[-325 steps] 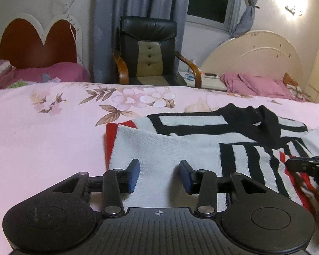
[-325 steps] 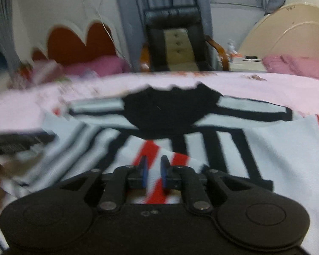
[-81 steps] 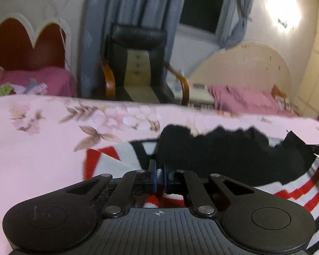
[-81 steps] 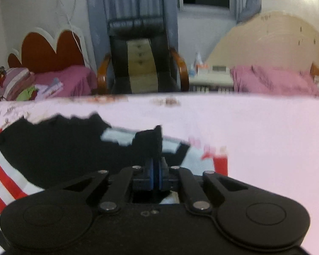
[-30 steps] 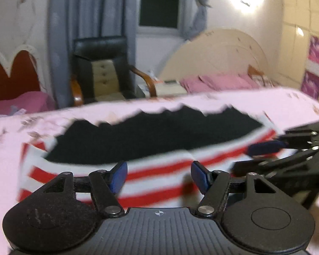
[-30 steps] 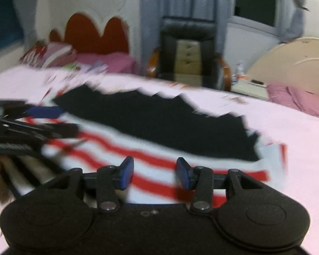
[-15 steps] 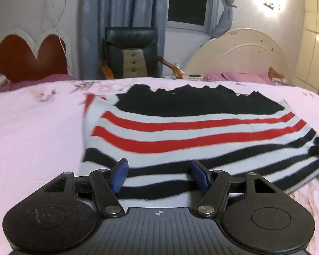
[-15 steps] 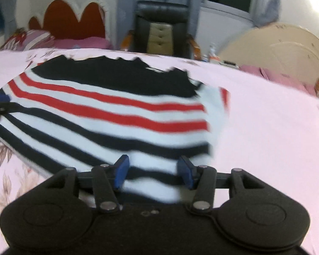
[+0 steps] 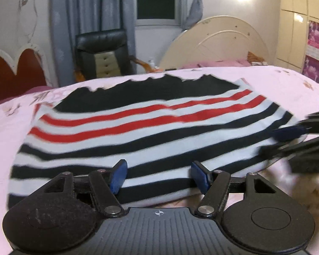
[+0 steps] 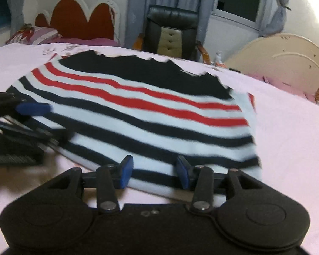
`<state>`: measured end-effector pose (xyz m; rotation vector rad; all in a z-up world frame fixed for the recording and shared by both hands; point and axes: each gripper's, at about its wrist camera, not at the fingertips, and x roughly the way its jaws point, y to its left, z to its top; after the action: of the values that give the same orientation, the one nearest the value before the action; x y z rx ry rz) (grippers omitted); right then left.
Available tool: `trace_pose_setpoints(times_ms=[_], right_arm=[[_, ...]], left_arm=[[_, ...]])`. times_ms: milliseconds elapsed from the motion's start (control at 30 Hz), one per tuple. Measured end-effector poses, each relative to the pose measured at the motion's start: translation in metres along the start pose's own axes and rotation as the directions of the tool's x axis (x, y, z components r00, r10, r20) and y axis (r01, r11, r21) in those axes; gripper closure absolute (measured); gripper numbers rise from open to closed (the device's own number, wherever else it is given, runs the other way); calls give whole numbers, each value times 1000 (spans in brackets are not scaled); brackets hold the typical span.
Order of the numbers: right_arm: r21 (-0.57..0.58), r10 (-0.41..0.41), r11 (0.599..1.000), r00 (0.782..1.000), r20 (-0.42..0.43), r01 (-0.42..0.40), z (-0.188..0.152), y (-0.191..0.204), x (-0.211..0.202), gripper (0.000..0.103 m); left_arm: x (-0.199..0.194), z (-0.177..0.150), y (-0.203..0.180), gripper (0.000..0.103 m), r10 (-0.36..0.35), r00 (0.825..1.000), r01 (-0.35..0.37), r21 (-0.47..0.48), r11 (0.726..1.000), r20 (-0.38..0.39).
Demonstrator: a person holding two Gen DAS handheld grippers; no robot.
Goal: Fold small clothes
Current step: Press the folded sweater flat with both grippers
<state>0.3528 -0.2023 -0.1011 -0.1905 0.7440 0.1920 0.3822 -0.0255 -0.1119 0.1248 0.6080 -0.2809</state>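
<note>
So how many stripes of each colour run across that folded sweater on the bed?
On the sweater, below its black top band:
Red stripes: 2
Black stripes: 4, though the nearest are partly hidden behind the left gripper
Total: 6

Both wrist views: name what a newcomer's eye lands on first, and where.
A striped sweater in red, black and white lies folded flat on the pink bedspread, filling the middle of both views. The open left hand-held gripper and right hand-held gripper sit at its near edge, holding nothing.

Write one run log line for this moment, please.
left gripper: open | right gripper: open, just closing | striped sweater: flat on bed, not held
</note>
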Motion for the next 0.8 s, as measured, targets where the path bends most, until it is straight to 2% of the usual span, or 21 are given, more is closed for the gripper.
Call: trace_pose_setpoints(times_ms=[67, 167, 200, 367, 467, 500, 567, 667, 733, 800], right_arm=[[35, -27, 999, 1000, -12, 28, -9, -24, -5, 61], [93, -53, 994, 998, -24, 55, -27, -59, -17, 62], [105, -48, 993, 999, -25, 50, -31, -68, -21, 62], [69, -56, 996, 998, -31, 58, -29, -61, -27, 64], [122, -58, 991, 998, 35, 54, -21, -64, -38, 64], [133, -64, 989, 997, 32, 59, -21, -66, -37, 64], [151, -71, 986, 996, -51, 78, -24, -73, -21, 66], [143, -84, 986, 995, -53, 90, -29, -77, -15, 60], [238, -40, 970, 997, -58, 53, -32, -90, -13, 60], [265, -27, 963, 998, -55, 41, -33, -94, -13, 60]], left_arm=[[-6, -7, 15, 37, 1, 1000, -1, -5, 1000, -5], [-17, -16, 33, 37, 48, 999, -48, -8, 999, -11], [-19, -17, 40, 33, 53, 998, -53, -30, 998, -15], [-20, -14, 51, 30, 82, 996, -84, -75, 994, -36], [-20, -14, 51, 30, 107, 993, -110, -76, 991, -41], [-20, -15, 53, 30, 105, 993, -108, -85, 990, -47], [-19, -17, 55, 30, 102, 993, -107, -88, 990, -58], [-17, -18, 56, 29, 101, 993, -107, -89, 990, -67], [-15, -19, 55, 28, 105, 992, -111, -92, 990, -69], [-15, -19, 55, 27, 105, 992, -111, -93, 989, -69]])
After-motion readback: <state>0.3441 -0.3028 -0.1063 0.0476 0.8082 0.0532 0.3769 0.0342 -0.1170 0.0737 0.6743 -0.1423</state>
